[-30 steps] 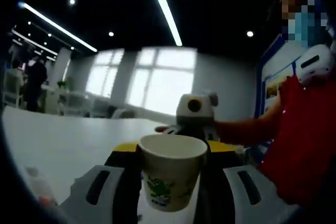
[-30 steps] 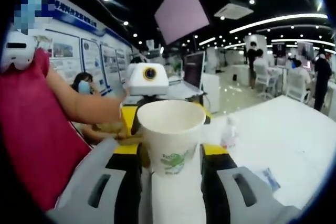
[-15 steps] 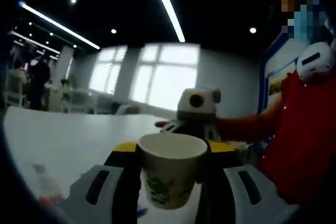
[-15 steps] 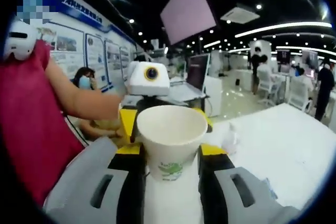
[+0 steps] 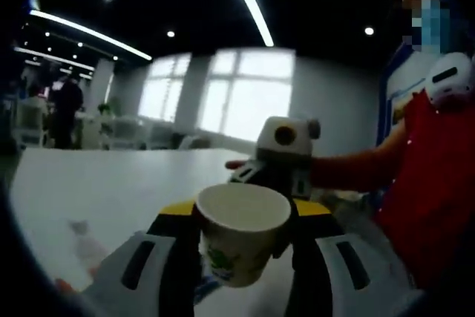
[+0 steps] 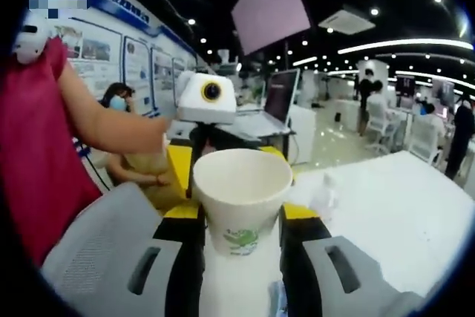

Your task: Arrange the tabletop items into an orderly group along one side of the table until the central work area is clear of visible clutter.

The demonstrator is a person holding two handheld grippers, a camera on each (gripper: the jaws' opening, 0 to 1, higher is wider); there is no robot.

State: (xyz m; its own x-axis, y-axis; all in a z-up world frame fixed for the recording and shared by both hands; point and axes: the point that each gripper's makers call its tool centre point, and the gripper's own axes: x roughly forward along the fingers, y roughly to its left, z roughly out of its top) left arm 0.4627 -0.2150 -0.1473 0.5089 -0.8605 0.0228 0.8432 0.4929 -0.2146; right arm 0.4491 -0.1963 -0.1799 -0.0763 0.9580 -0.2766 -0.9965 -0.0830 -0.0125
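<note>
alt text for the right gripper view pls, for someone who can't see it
A white paper cup with a green print sits upright between the right gripper's grey and black fingers, above a white table. Behind it, a person in a red top holds the left gripper.

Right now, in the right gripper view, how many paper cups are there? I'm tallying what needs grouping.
1: the paper cup sits upright between the jaws of the right hand-held gripper. Another could be hidden behind it.

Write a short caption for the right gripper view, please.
White paper cup with green print held between the jaws of both grippers above a white table.
</note>
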